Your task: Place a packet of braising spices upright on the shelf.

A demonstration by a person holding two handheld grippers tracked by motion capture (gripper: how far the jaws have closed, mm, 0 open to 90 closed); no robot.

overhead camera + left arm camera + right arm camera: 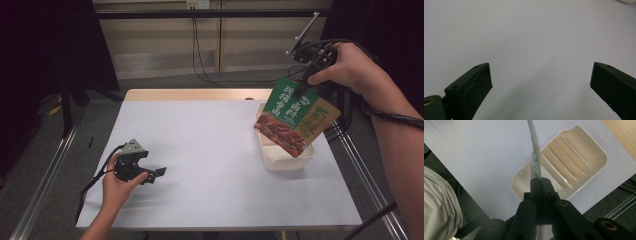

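A tray [287, 160] sits near the table's [210, 150] right edge. The packet [295, 120] hangs above the tray, pinched by the right gripper [305, 82]. The left gripper [150, 175] rests on the table, well left of the tray.

I see a flat green and tan printed food pouch [294, 119] with a picture of reddish-brown meat, hanging tilted in the air by its top edge. It sits above a cream rectangular plastic tray [584, 161] with a ribbed floor, which rests empty near my table's far right edge.
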